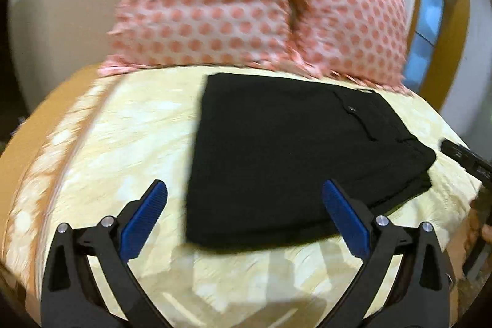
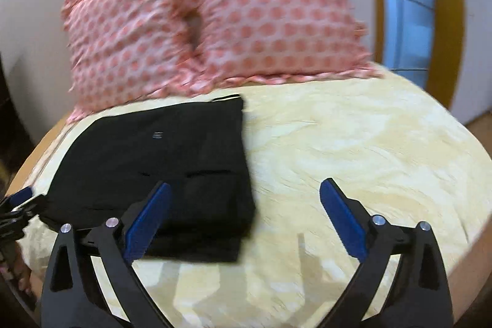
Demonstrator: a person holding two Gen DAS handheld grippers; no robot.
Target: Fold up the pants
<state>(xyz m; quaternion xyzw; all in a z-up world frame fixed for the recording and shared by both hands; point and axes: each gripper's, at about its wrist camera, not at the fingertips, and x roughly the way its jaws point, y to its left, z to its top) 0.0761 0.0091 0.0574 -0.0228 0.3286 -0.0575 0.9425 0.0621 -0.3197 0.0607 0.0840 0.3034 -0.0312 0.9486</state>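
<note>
Black pants lie folded into a compact stack on the pale yellow bedspread, just in front of two pink dotted pillows. Both tongs, left and right, stand spread wide and grip nothing, hovering near the stack's near edge.

Black pants, folded into a flat layered rectangle.

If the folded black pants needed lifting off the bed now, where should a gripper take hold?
Grip the pants at the thick stacked near edge, coming in low from the front: the layers end there and overhang the bedspread slightly.
</note>
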